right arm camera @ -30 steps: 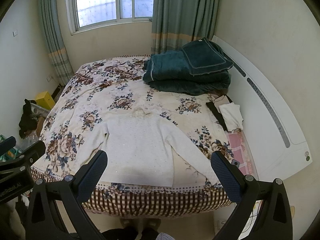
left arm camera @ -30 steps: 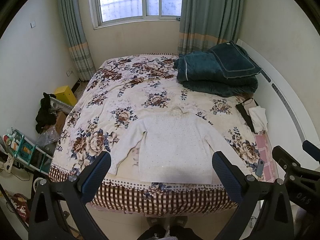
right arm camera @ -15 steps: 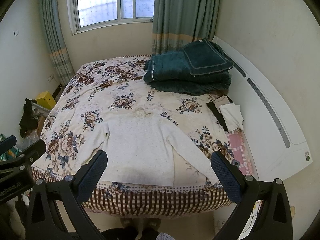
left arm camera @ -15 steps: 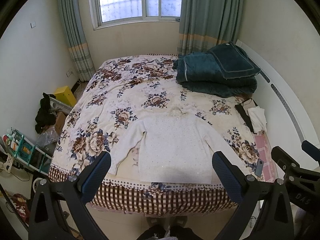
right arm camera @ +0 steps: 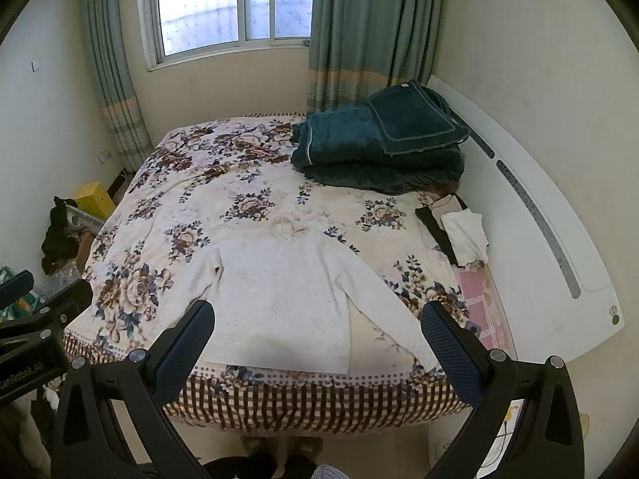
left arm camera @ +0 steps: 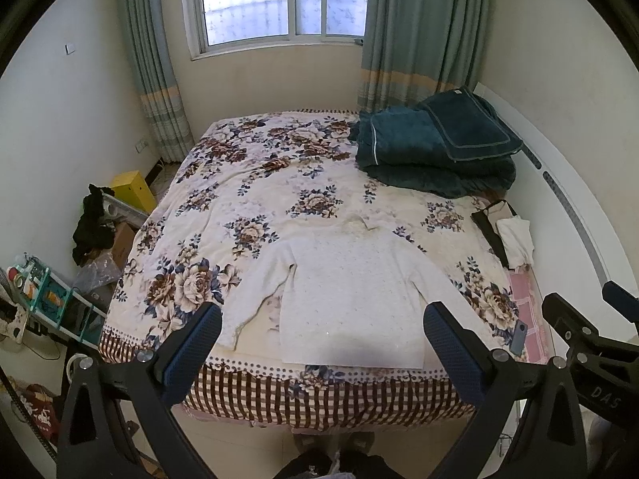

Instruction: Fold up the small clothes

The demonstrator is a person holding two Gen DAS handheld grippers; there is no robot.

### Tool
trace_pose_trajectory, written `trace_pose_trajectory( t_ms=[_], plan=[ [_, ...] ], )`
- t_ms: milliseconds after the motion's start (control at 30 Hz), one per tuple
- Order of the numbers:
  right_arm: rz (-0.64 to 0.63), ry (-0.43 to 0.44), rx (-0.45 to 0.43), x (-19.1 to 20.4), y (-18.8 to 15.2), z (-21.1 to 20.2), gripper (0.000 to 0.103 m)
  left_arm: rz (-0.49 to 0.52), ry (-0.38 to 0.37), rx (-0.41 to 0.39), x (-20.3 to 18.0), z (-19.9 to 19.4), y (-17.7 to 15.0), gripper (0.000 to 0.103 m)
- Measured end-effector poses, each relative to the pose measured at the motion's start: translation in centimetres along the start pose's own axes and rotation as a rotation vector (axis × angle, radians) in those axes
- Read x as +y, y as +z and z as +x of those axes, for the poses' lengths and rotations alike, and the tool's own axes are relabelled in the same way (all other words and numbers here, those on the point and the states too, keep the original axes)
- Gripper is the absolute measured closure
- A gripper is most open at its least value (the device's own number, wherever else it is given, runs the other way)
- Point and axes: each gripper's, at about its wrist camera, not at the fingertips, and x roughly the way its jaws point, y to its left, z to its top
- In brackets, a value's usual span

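One white sweater (left arm camera: 351, 299) lies flat on the bed (left arm camera: 247, 183) near perhaps two folded teal blankets (left arm camera: 431, 147), both grippers' (left arm camera: 323, 343) (right arm camera: 317, 339) fingers spread wide, empty.

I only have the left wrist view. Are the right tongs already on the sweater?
Observer: No. The right tongs are open and empty, held short of the white sweater.
Operator: My own tong finger hides the sleeve on the headboard side. How does it lie?
Observer: That sleeve lies flat and straight, running diagonally out toward the bed's near corner.
Operator: Anything on the floor past that corner?
Observer: Something small and yellow shows there, too hidden to identify.
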Motion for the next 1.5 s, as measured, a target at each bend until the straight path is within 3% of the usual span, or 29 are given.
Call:
trace_pose_trajectory(
  t_ms=[1367,1433,1500],
  plan=[
    [0.007,0.013,-0.01,0.6,0.0,-0.4,0.0,0.001,-0.004,-0.028,1.4,-0.9,1.5,0.0],
    [0.018,0.017,-0.006,0.7,0.1,-0.5,0.0,0.003,0.007,-0.04,1.4,-0.7,1.5,0.0],
    [0.041,0.02,0.002,0.7,0.5,-0.1,0.0,0.008,0.064,-0.069,1.4,0.5,1.8,0.0]
  ],
)
